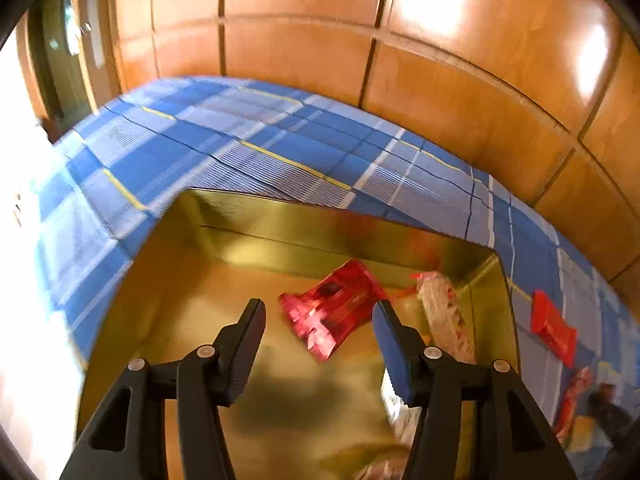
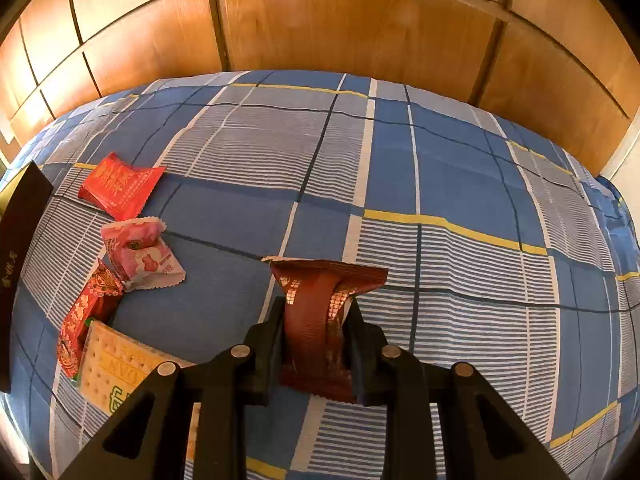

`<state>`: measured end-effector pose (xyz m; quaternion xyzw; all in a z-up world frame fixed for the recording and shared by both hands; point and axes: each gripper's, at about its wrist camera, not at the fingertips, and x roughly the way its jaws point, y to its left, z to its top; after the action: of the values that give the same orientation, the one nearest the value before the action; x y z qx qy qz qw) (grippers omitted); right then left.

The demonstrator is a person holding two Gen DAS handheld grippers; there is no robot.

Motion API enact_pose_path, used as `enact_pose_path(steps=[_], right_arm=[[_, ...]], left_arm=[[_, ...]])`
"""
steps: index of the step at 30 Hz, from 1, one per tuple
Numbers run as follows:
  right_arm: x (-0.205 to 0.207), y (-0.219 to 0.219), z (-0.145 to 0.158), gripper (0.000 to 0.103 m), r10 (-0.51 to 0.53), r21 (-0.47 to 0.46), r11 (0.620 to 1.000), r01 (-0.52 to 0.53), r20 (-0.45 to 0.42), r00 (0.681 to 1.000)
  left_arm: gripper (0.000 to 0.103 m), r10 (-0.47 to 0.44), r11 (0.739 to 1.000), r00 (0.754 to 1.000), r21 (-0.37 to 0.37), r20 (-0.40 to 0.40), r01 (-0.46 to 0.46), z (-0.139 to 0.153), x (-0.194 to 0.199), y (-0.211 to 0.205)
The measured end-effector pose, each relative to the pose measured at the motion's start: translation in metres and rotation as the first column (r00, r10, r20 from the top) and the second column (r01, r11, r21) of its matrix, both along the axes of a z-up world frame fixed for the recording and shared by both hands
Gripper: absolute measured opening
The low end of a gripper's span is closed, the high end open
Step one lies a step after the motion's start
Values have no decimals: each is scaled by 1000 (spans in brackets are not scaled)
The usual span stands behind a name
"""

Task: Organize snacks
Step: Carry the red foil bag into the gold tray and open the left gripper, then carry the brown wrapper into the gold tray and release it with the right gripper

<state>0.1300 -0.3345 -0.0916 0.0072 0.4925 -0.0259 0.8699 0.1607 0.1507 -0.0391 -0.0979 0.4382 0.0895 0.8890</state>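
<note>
My left gripper (image 1: 319,312) is open and empty above a gold box (image 1: 280,236) on the blue plaid bedcover. A shiny pink-red snack packet (image 1: 332,312) is in the box just beyond the fingertips, blurred. A white and red packet (image 1: 444,312) leans at the box's right wall. My right gripper (image 2: 316,312) is shut on a dark brown snack packet (image 2: 320,300), held above the bedcover. To its left lie a red packet (image 2: 120,188), a pink packet (image 2: 140,252), a red patterned packet (image 2: 84,320) and a cracker pack (image 2: 116,372).
The blue plaid bedcover (image 2: 440,184) fills both views, with wooden wardrobe panels (image 2: 340,28) behind. A dark box wall (image 2: 20,248) stands at the left edge of the right wrist view. Another red packet (image 1: 554,328) lies on the bedcover right of the box.
</note>
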Motion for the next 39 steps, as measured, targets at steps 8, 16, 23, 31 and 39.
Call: enact_pose_path(steps=[8,16,23,31,39], right_arm=[[-3,2,0,27,-4,-16,1000,4,16,1000],[-3,3,1,27,-10,-20,1000,11,25,1000],[-5,4,1,26,-10,-25,1000,11,27,1000],[-9,7,2,24,-27,-26,999,28,34,999],[-16,3,17,22,-78,49,996,76,48,996]], left_arm=[[57,7,998,995,57,98,-13,25,-62,-15],[57,-18,996,992,86,124,8,31,-102,-30],[57,-41,995,992,99,123,29,29,-121,-38],[58,-38,993,990,115,135,23,30,-134,-38],[60,-17,987,982,162,188,-14,40,-148,-33]])
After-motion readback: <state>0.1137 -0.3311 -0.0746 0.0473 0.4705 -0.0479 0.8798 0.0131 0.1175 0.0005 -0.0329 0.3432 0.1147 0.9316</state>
